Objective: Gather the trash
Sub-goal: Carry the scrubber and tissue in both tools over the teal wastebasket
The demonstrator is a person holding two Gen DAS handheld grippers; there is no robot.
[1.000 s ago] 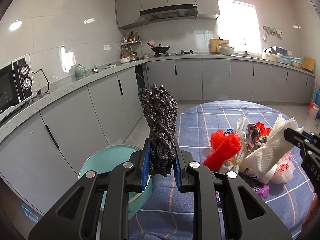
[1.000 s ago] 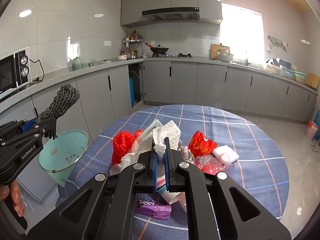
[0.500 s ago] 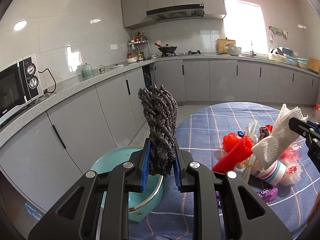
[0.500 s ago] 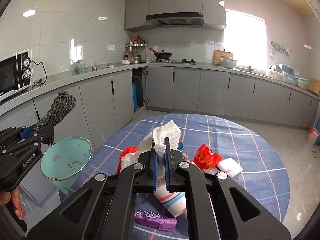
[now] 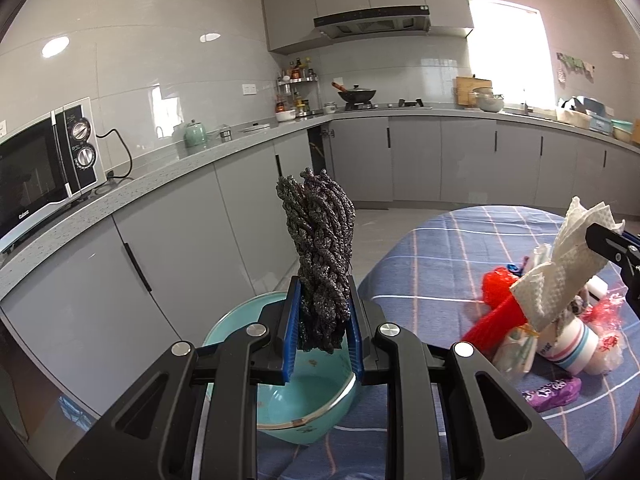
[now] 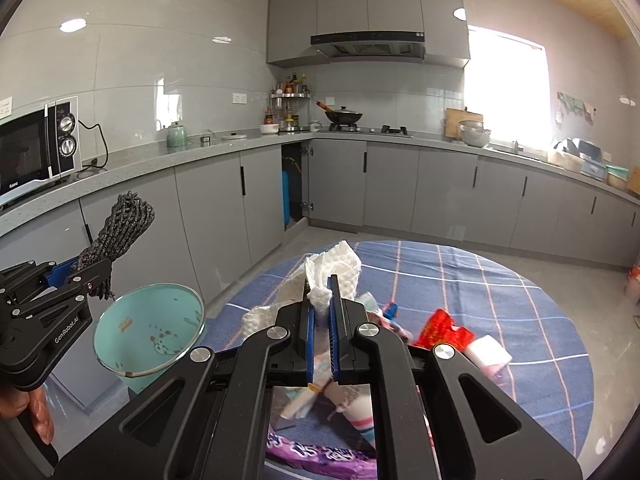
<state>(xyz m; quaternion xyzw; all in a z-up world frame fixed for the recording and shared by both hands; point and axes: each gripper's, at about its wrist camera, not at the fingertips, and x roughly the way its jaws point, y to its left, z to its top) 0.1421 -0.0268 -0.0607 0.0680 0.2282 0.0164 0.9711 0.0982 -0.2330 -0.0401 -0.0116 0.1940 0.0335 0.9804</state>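
Bin (image 5: 248,332) at the left, teal and open, stands beside the near-left table (image 5: 448,248) edge; the left gripper (image 5: 323,328) pinches a dark braided rope bundle (image 5: 320,236) just above it, so I would centre before letting go. At the right, the right gripper (image 6: 322,320) is pressed together on a white paper towel (image 6: 332,268) over the trash pile (image 5: 560,332); it should cross left, keeping this pinch firm.

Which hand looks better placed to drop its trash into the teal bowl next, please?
Left, probably. The left gripper holds the dark scrubber almost directly above the teal bowl, while the right gripper, clamping a paper towel, sits over the table beside it.
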